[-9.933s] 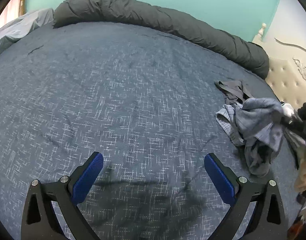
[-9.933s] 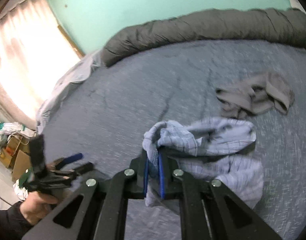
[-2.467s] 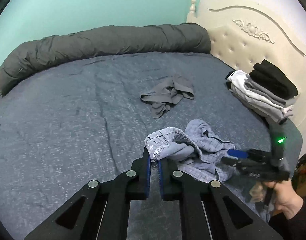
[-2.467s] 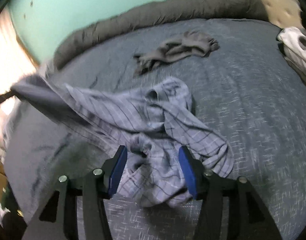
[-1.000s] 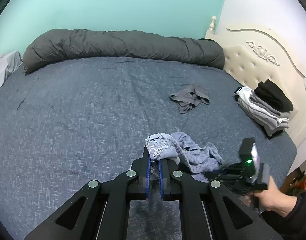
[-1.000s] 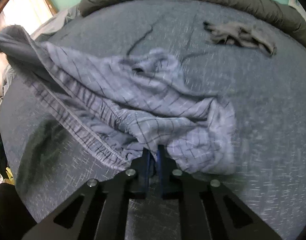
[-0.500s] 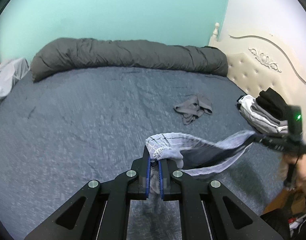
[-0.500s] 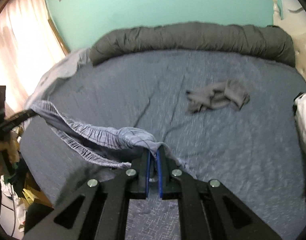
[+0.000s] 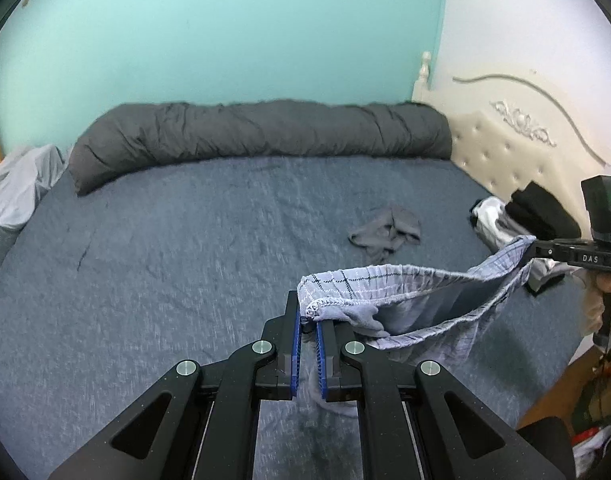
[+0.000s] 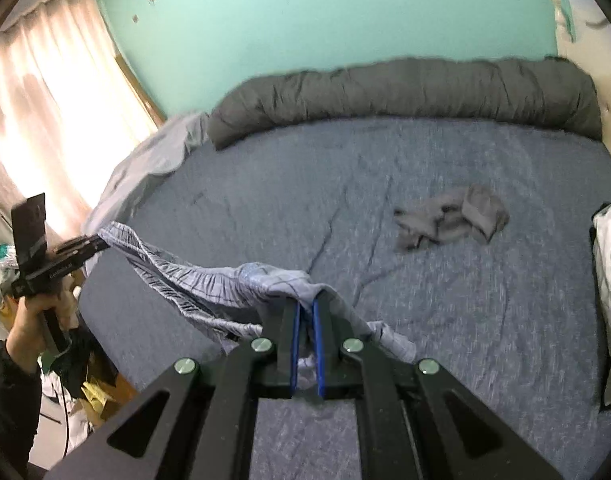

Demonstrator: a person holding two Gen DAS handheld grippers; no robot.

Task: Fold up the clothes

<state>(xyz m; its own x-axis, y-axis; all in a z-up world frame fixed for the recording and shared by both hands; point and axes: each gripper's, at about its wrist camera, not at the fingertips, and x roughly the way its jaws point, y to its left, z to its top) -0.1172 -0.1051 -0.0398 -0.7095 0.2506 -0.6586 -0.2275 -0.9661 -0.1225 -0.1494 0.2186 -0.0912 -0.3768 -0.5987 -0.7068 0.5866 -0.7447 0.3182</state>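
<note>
While both grippers are raised over the bed (image 9: pixel 153 264), a pair of light blue checked shorts (image 9: pixel 409 292) hangs stretched between them, clear of the bedspread. Seen from the left wrist camera, the left gripper (image 9: pixel 308 320) has its blue pads drawn almost together on one end of the elastic waistband, and the cloth bunches just above the fingertips. From there the waistband runs to the right and slightly upward to the right gripper (image 9: pixel 535 250), which pinches the opposite end; the body of the shorts sags below this line. In the right wrist camera the same arrangement appears mirrored: the right gripper (image 10: pixel 305 306) is clamped narrowly on gathered fabric, and the shorts (image 10: pixel 193 280) lead off to the left to the left gripper (image 10: pixel 101 245), held by a hand (image 10: pixel 29 320) in a dark sleeve. On the bedspread beyond the shorts lies a crumpled grey garment (image 9: pixel 385 234), well apart from them. At the right edge of the bed, near the cream padded headboard (image 9: pixel 505 152), sits a stack of folded clothes (image 9: pixel 521 212) in white, grey and black. A rolled dark grey duvet (image 9: pixel 261 132) lies along the far side against the turquoise wall (image 9: pixel 225 32). A curtained window (image 10: pixel 53 112) glows at the left of the right wrist view.
</note>
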